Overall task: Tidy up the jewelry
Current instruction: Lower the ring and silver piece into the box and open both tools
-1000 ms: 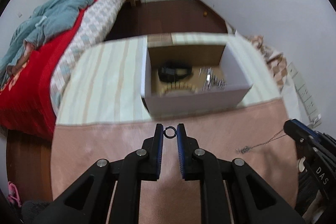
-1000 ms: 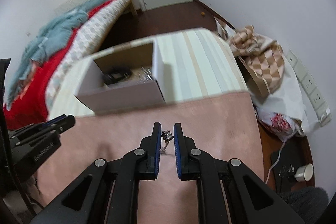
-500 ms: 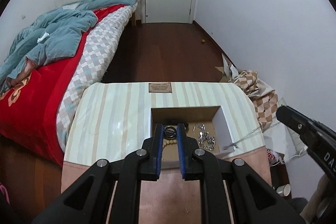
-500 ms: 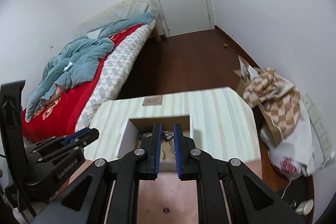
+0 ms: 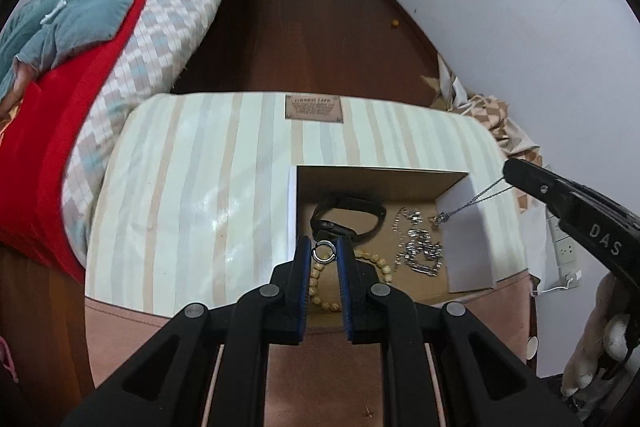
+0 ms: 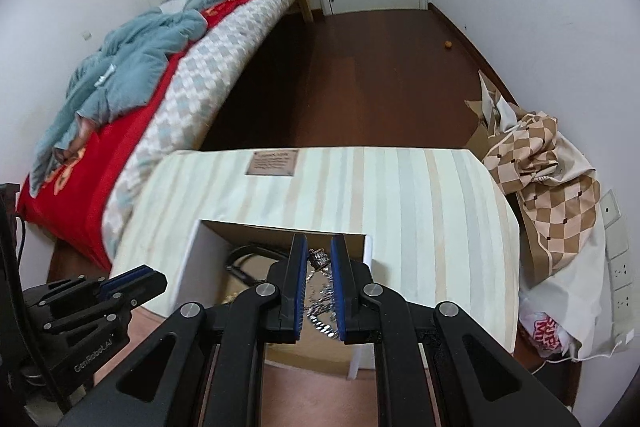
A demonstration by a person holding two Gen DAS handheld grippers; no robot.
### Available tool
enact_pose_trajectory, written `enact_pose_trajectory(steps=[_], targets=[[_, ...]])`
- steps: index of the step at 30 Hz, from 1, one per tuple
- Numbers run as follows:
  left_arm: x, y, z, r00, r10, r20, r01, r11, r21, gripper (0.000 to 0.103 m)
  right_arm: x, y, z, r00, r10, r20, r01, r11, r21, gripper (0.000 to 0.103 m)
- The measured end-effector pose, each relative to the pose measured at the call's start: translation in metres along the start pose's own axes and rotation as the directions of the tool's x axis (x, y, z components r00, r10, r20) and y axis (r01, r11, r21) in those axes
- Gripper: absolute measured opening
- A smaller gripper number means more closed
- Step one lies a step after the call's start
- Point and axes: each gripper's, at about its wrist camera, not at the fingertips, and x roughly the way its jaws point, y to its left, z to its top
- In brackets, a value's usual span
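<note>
My left gripper [image 5: 324,251] is shut on a small silver ring [image 5: 323,252] and holds it above the open cardboard box [image 5: 464,247]. The box holds a black band [image 5: 352,217], a wooden bead bracelet [image 5: 320,287] and silver chain jewelry [image 5: 420,247]. My right gripper [image 6: 319,259] is shut on a thin silver necklace [image 6: 318,258]. In the left wrist view the right gripper [image 5: 508,175] is above the box's right wall and the chain [image 5: 472,202] hangs from its tip down into the box. The left gripper [image 6: 158,277] shows at lower left in the right wrist view.
The box sits on a striped mattress-like table top [image 5: 192,187] with a pink cloth [image 5: 320,379] at the near edge. A bed with red and teal bedding [image 5: 80,27] is at left. A checkered cloth pile [image 6: 548,163] and wall sockets [image 6: 616,267] are at right.
Both grippers have moved forward and down over the box. The necklace pendant now hangs inside the box, and the ring is lower over the box's contents.
</note>
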Motion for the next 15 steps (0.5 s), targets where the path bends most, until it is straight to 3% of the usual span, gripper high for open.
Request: enact_pose_trajectory(steps=[11, 13, 15], targets=[[0.027, 0.009, 0.030, 0.998, 0.031, -0.054, -0.034, 0.999, -0.042, 0.015, 0.044, -0.008, 0.011, 0.994, 0.001, -0.112, 0.000, 1.000, 0.009, 0.013], [0.021, 0.010, 0.033, 0.998, 0.052, -0.033, -0.053, 0.997, -0.049, 0.026, 0.049, -0.009, 0.011, 0.990, 0.002, -0.141, 0.000, 1.000, 0.013, 0.016], [0.013, 0.013, 0.035, 0.998, 0.065, -0.007, -0.065, 0.996, -0.060, 0.058, 0.049, -0.012, 0.009, 0.989, 0.007, -0.146, -0.003, 1.000, 0.026, 0.041]])
